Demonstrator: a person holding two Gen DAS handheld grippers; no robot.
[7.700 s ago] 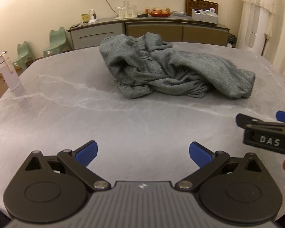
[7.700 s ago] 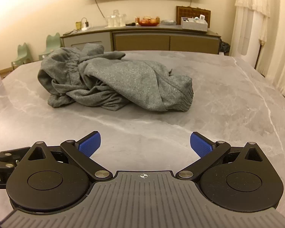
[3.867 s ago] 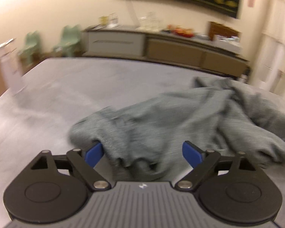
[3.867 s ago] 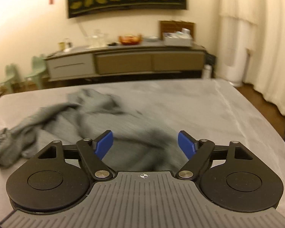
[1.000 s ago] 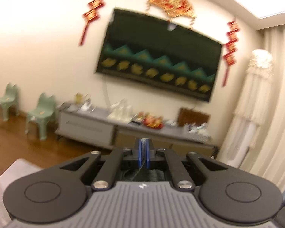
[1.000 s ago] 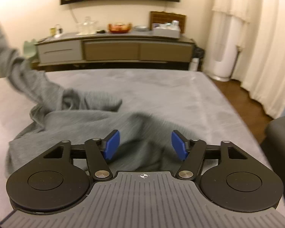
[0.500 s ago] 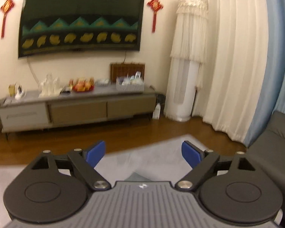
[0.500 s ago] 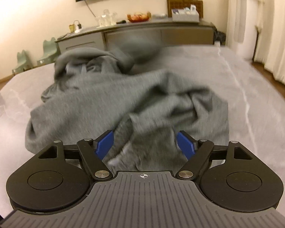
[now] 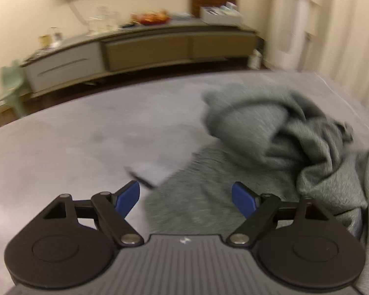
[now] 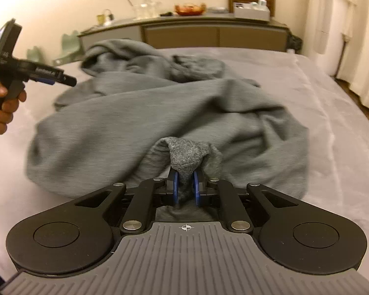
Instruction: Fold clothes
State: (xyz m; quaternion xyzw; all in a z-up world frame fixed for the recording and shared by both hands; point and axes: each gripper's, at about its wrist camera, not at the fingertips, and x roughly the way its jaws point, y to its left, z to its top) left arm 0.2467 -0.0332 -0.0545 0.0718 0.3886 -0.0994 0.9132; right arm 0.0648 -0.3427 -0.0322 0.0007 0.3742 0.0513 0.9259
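Observation:
A crumpled grey garment (image 9: pixel 270 135) lies heaped on the grey marble table (image 9: pixel 61 147). My left gripper (image 9: pixel 185 196) hangs just over the garment's near left edge. Its jaws stand wide and are closing, with cloth under the gap and neither pad pressing on it. In the right wrist view the garment (image 10: pixel 160 103) spreads across the table (image 10: pixel 332 123). My right gripper (image 10: pixel 185 184) is closing, and its blue pads pinch a raised fold at the near edge. The left gripper (image 10: pixel 69 80) shows at the far left, held in a hand (image 10: pixel 5 108).
A long sideboard (image 9: pixel 147 46) with glasses and a fruit bowl stands against the back wall, also in the right wrist view (image 10: pixel 209 34). A green child's chair (image 9: pixel 11 86) is at the left. A blurred pale scrap (image 9: pixel 150 172) lies by the garment's left edge.
The left gripper opened, then swung down from facing the wall to the table over the garment. The right gripper closed on a fold of the garment, which settled onto the table.

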